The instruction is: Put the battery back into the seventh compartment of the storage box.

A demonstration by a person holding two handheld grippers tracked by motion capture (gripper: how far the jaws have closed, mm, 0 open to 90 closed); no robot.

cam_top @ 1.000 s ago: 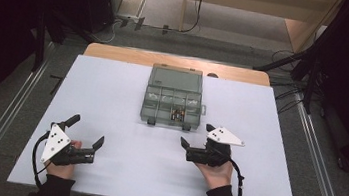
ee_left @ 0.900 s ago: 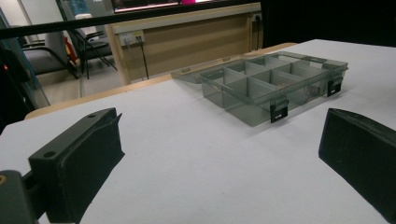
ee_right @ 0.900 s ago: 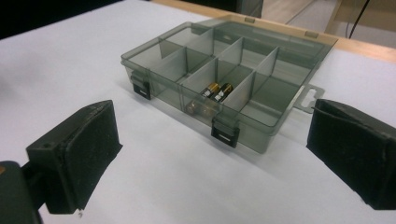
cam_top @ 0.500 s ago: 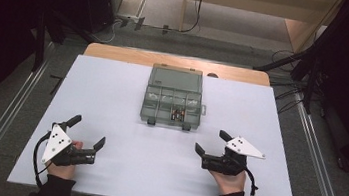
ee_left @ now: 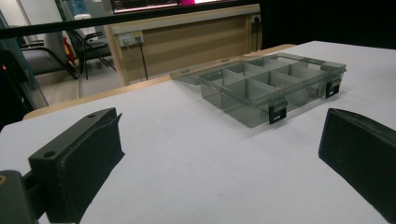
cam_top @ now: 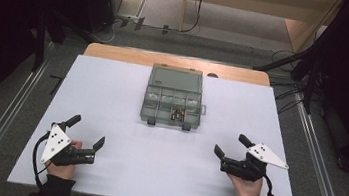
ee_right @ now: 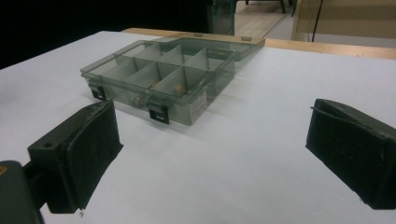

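Note:
A clear grey compartment box (cam_top: 171,108) lies at the middle back of the white table (cam_top: 107,95), its lid (cam_top: 175,79) folded open flat behind it. Small battery-like items (cam_top: 178,114) sit in a front compartment. My left gripper (cam_top: 88,130) rests open near the front left, held by a hand, with nothing between its fingers. At the front right my right gripper (cam_top: 230,144) is open and empty too. The left gripper view has the box (ee_left: 271,88) ahead to the right of the gripper (ee_left: 219,154). In the right gripper view the box (ee_right: 163,79) lies ahead to the left of the gripper (ee_right: 215,144).
A wooden strip (cam_top: 117,53) runs along the table's far edge. Metal rails (cam_top: 3,122) flank the table on the floor, with cables (cam_top: 283,99) at the back right. A wooden bench and chairs (ee_left: 84,42) stand beyond the table.
My right gripper has drawn back from beside the box toward the front right of the table. The left gripper has stayed where it was.

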